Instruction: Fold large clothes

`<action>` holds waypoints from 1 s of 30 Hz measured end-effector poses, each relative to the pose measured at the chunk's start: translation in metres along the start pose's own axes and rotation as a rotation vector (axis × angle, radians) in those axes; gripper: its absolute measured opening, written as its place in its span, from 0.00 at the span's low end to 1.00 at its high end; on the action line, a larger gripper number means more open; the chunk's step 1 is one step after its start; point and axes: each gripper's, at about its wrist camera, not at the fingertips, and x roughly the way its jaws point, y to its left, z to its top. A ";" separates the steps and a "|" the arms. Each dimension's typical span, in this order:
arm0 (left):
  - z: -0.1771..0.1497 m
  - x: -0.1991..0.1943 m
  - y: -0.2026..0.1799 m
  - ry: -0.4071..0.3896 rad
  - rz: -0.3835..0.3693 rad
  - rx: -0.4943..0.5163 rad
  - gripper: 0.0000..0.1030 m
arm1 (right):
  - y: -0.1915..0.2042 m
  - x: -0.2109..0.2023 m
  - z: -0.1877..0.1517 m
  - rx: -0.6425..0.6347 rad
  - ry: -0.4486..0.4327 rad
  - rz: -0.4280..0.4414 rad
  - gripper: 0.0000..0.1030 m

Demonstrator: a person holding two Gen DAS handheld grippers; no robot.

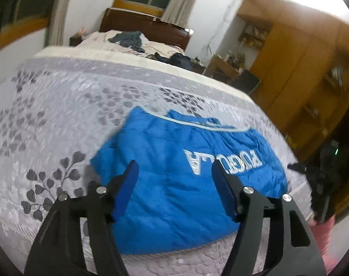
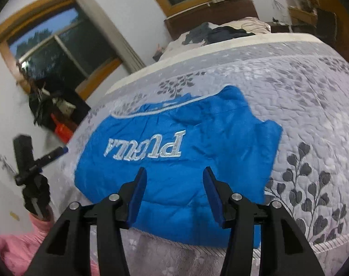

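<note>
Both tongs hung with their jaws apart and nothing between them, the left tongs (image 1: 175, 174) and the right tongs (image 2: 174, 179) each poised above the near part of the blue jacket (image 1: 174, 174) without touching it, so far as the blurred frames allowed a judgement. That placement, one pair toward each side of the garment, probably suited either a final smoothing or a fresh grip on the near hem for another fold; which of the two could not be told. In the right wrist view the left tongs appeared again at the far left, held up by a gloved hand (image 2: 37, 191) above a pink sleeve (image 2: 18, 241), well off the cloth. The jacket lay on the bed (image 1: 47, 115), near its front edge, atop a grey quilt printed with dark leaves. It looked padded and puffy, bright blue with white piping at the far edge and large silvery lettering reading upside down from the person's side. Its outline was already compact, roughly rectangular, with one corner bulging outward, suggesting the sleeves had been tucked in. Dark clothes (image 1: 128, 39) sat heaped farther up the bed, by the headboard.
</note>
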 end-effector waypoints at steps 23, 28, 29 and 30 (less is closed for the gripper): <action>-0.045 0.059 0.000 0.099 0.138 0.002 0.69 | -0.019 0.049 -0.026 -0.019 0.095 -0.100 0.50; -0.045 0.059 -0.002 0.092 0.144 0.009 0.69 | -0.019 0.046 -0.022 0.001 0.101 -0.096 0.50; -0.045 0.059 -0.002 0.091 0.143 0.008 0.69 | -0.018 0.044 -0.020 0.007 0.099 -0.094 0.50; -0.045 0.059 -0.002 0.091 0.143 0.007 0.69 | -0.018 0.042 -0.019 0.011 0.097 -0.093 0.50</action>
